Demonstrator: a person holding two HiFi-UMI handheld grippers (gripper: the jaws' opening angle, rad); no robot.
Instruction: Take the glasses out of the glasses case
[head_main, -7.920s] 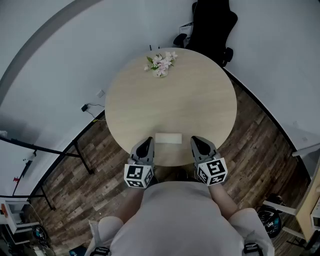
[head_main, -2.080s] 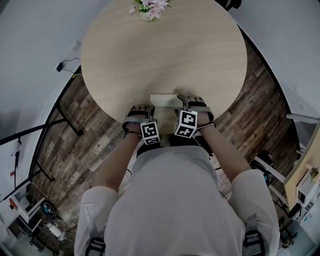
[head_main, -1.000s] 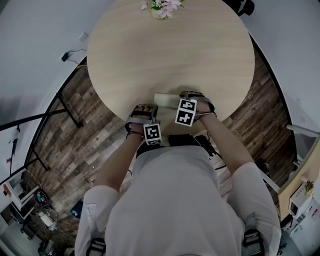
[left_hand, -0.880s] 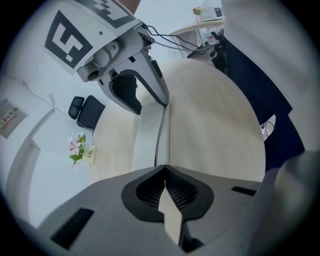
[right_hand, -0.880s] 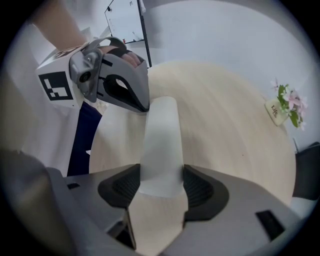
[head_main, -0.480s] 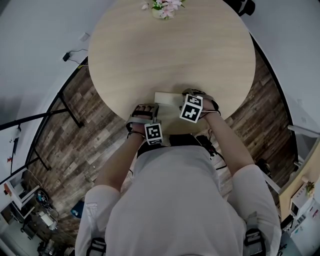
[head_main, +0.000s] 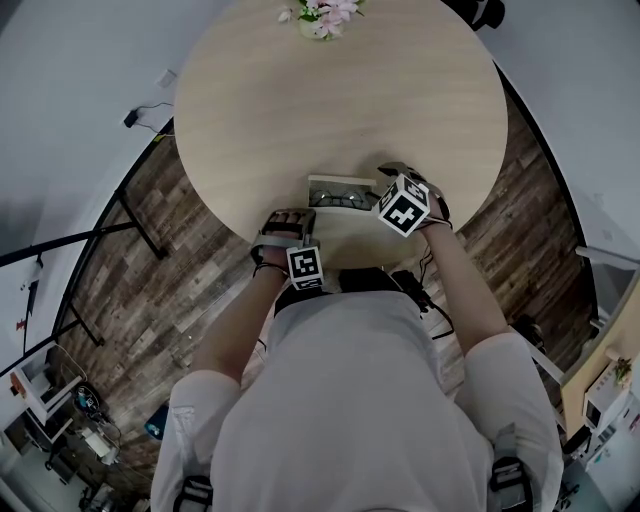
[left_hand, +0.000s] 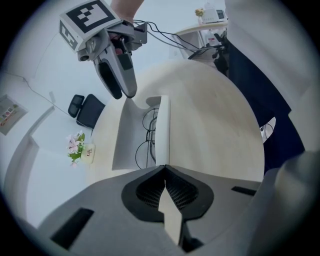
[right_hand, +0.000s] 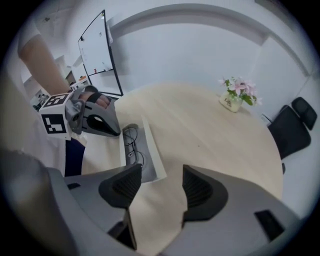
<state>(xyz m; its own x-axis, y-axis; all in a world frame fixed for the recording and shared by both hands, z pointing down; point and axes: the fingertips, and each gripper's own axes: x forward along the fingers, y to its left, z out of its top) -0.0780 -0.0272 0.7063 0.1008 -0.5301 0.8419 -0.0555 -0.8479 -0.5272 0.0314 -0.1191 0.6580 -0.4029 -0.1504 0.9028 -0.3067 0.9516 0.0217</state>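
Left gripper (left_hand: 165, 169) jaws clamped on case (left_hand: 163, 125) wall: press it onto bench (left_hand: 215, 130). Glasses (left_hand: 145, 137) inside, just ahead of those jaws. Right gripper (right_hand: 161, 171) jaws open, empty, case ahead-left: pinch frame lightly, lift straight.

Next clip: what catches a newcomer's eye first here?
An open case sits at the near edge of the round table, with glasses lying inside. The left gripper is shut on one end of the case, and the right gripper is open and empty at the other. Flowers stand at the far edge.
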